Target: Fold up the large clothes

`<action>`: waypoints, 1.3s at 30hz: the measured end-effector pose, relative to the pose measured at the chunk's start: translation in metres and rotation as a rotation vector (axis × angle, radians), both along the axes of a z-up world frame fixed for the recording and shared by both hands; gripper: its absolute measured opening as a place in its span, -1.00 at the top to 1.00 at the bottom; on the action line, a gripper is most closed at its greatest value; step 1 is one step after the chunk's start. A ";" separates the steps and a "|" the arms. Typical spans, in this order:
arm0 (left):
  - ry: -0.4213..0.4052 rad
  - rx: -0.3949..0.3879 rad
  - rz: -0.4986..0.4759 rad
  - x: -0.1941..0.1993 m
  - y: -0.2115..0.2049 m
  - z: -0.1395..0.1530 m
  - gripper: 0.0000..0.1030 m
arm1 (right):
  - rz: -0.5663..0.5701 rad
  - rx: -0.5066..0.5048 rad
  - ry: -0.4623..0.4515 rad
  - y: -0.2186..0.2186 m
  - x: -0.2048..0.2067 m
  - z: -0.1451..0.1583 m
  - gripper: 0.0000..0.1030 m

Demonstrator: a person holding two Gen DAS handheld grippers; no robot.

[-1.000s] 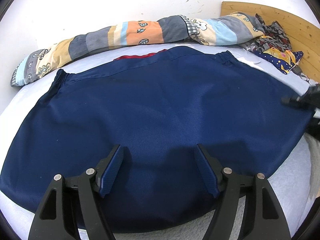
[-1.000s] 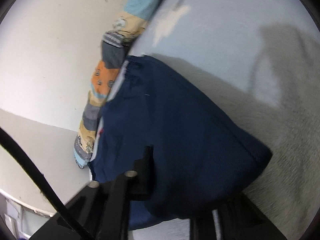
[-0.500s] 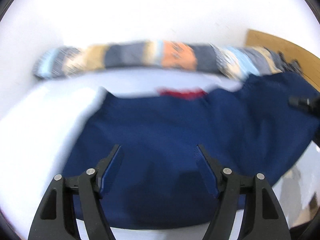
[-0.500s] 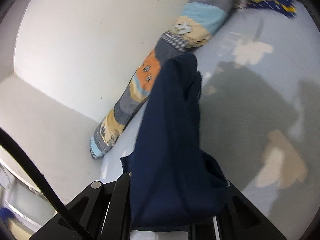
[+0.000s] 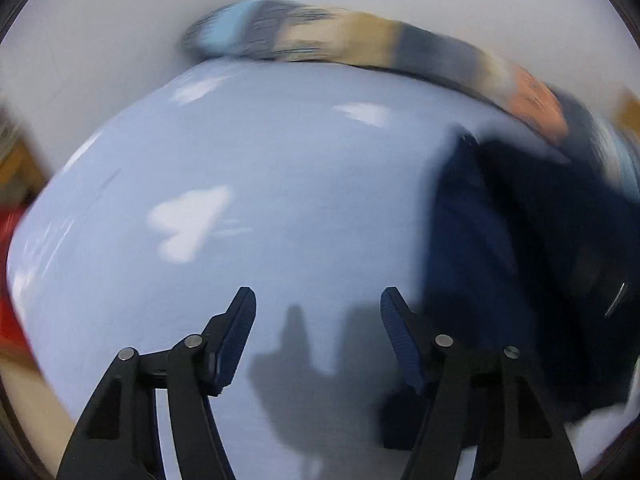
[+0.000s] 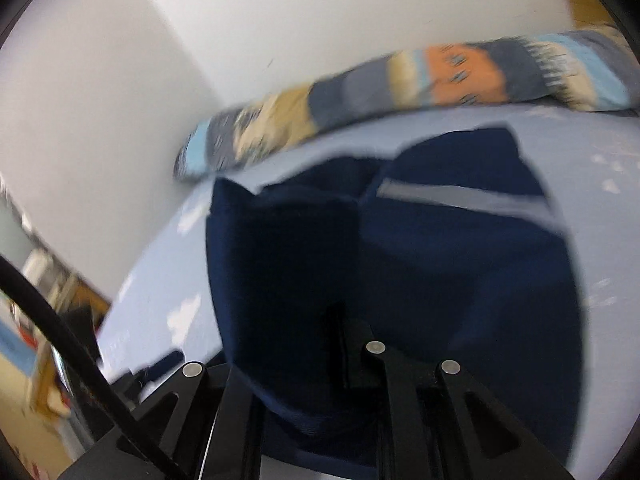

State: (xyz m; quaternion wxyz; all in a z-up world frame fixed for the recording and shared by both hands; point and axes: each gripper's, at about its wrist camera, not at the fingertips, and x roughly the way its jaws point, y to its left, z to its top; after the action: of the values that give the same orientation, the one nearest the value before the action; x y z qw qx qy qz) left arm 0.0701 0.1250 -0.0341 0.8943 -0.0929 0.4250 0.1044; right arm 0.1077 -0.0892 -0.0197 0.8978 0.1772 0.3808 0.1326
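A large navy-blue garment (image 6: 460,264) hangs bunched from my right gripper (image 6: 340,360), which is shut on its cloth; a pale stripe crosses its upper fold. The left wrist view is blurred and shows the same garment (image 5: 500,264) as a dark mass at the right, over the pale blue bed sheet (image 5: 248,208). My left gripper (image 5: 318,312) hovers above the bare sheet with nothing between its fingers; its jaws are closing and stand apart. The garment lies just right of its right finger.
A long patchwork bolster (image 6: 420,84) lies along the white wall at the head of the bed; the bolster (image 5: 360,48) also shows blurred in the left wrist view. A black cable (image 6: 80,348) crosses the lower left. Cluttered furniture (image 6: 44,320) stands beside the bed.
The garment lay spread flat on the bed; now it is lifted and bunched in my right gripper. My left gripper has swung left off the cloth onto bare sheet, its jaws a little narrower.
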 end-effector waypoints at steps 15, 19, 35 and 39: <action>-0.152 -0.096 0.130 -0.019 0.038 0.052 -0.26 | 0.188 -0.171 -0.027 0.064 -0.008 -0.039 0.75; -0.146 -0.115 0.107 -0.018 0.034 0.051 -0.26 | 0.248 -0.372 -0.080 0.090 -0.025 -0.065 0.46; -0.126 -0.152 -0.085 -0.007 -0.004 0.046 -0.26 | 0.531 -0.101 -0.075 0.008 -0.092 -0.014 -0.15; -0.111 -0.144 -0.168 -0.005 -0.027 0.043 -0.26 | 0.316 -0.155 -0.157 -0.051 -0.081 0.013 0.30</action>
State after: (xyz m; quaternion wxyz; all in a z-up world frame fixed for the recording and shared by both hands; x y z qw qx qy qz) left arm 0.0649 0.0980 0.0090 0.9131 -0.1268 0.3875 -0.0070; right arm 0.0264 -0.1404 -0.0063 0.9037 0.0346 0.3418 0.2555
